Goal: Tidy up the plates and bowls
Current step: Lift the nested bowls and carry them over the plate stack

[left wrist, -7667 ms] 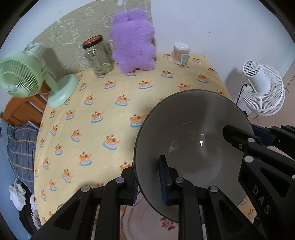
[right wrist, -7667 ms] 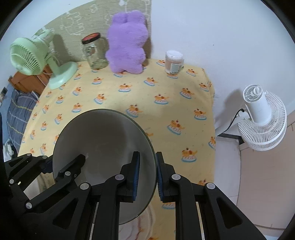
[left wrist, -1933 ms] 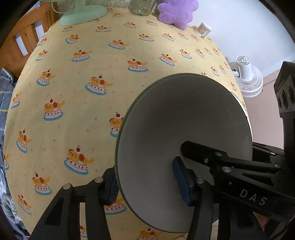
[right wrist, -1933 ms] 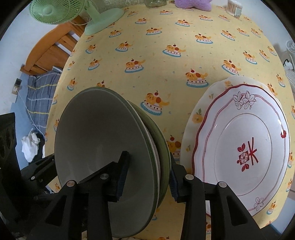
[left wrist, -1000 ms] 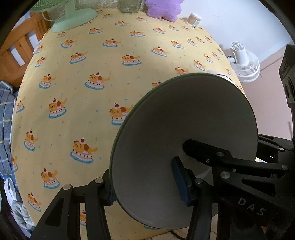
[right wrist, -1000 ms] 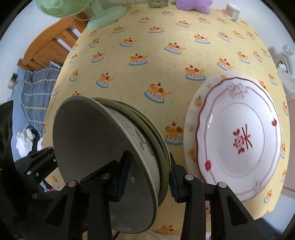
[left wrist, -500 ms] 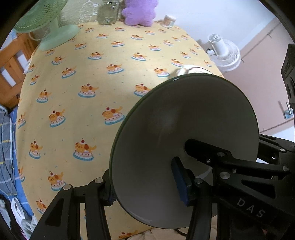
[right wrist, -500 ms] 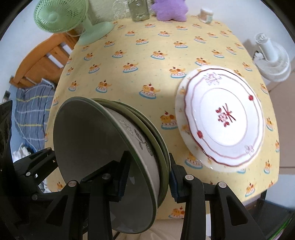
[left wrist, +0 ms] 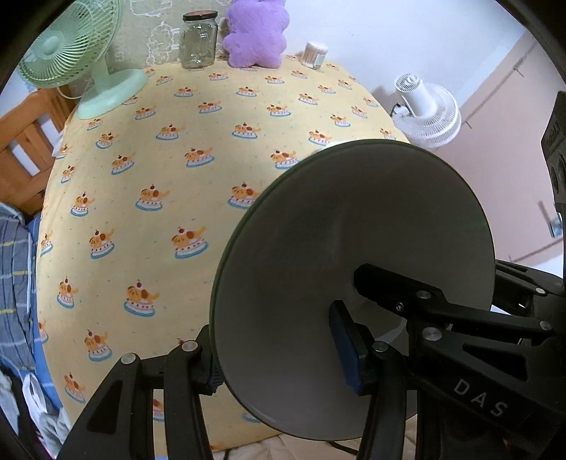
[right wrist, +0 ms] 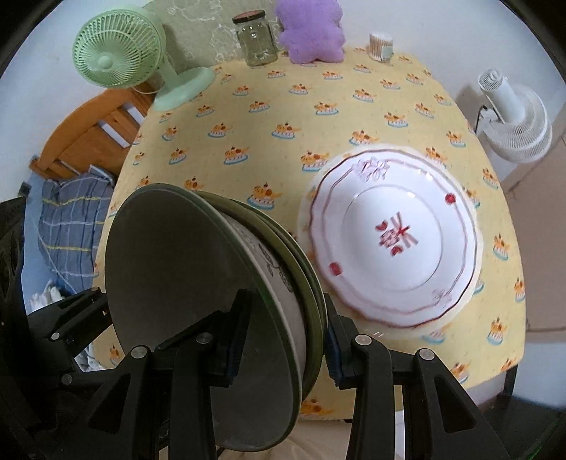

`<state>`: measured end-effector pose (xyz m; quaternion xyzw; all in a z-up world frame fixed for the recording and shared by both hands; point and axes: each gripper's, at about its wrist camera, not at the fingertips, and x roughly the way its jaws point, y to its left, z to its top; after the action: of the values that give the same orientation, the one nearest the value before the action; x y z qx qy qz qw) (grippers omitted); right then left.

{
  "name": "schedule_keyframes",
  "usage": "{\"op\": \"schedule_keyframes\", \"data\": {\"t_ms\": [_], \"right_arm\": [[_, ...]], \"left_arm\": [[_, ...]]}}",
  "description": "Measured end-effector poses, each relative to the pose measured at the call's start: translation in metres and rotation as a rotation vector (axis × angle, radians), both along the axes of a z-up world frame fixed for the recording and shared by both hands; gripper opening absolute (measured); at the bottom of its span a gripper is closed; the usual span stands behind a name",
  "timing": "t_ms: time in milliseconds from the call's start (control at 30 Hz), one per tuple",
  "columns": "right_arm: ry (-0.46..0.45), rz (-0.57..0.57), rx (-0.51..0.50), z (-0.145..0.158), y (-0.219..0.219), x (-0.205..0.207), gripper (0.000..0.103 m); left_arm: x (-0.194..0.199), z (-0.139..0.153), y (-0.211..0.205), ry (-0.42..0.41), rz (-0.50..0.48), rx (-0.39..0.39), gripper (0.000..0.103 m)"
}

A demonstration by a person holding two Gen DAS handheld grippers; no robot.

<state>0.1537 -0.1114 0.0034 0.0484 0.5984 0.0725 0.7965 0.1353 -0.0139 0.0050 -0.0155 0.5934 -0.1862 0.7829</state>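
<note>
A grey bowl [left wrist: 353, 265] nested on green plates [right wrist: 306, 283] hangs tilted above the near edge of the yellow tablecloth [left wrist: 177, 198]. My left gripper [left wrist: 279, 361] is shut on the stack's rim, one pad inside the bowl and one behind it. From the opposite side my right gripper [right wrist: 286, 346] is shut on the same stack [right wrist: 177, 283], its pads clamping the bowl and the plates together. A finger of the right gripper [left wrist: 406, 293] crosses the bowl in the left wrist view. A white plate with red trim [right wrist: 392, 240] lies flat on the table right of the stack.
At the back of the table stand a green fan [right wrist: 116, 60], a glass jar [right wrist: 256, 39], a purple plush [right wrist: 311, 32] and a cotton-swab tub [right wrist: 380, 46]. A white floor fan [right wrist: 513, 120] stands beyond the right edge, and a wooden bed frame [right wrist: 88, 138] lies to the left.
Both grippers have risen with the stack, so the table looks smaller and farther. The views have tipped up toward the back wall. The white plate has stayed on the table.
</note>
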Motion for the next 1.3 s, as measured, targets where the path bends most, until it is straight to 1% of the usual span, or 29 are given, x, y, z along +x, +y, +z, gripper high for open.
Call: {"op": "schedule_keyframes", "data": {"t_ms": [233, 367, 667, 1000, 1300], "right_arm": [[-0.017, 0.068, 0.031, 0.011, -0.042, 0.009, 0.042], [-0.023, 0.086, 0.036, 0.013, -0.066, 0.016, 0.042], [-0.018, 0.099, 0.046, 0.009, -0.115, 0.029, 0.042], [0.004, 0.076, 0.048, -0.002, -0.148, 0.048, 0.042], [0.052, 0.055, 0.053, -0.018, -0.159, 0.067, 0.042]], "left_arm": [[0.006, 0.008, -0.039, -0.011, 0.065, 0.022, 0.051], [0.01, 0.01, -0.063, -0.016, 0.082, 0.029, 0.052], [0.027, 0.006, -0.102, -0.013, 0.099, 0.031, 0.052], [0.048, -0.007, -0.131, 0.017, 0.108, 0.023, 0.052], [0.066, -0.021, -0.141, 0.065, 0.107, 0.029, 0.052]]}}
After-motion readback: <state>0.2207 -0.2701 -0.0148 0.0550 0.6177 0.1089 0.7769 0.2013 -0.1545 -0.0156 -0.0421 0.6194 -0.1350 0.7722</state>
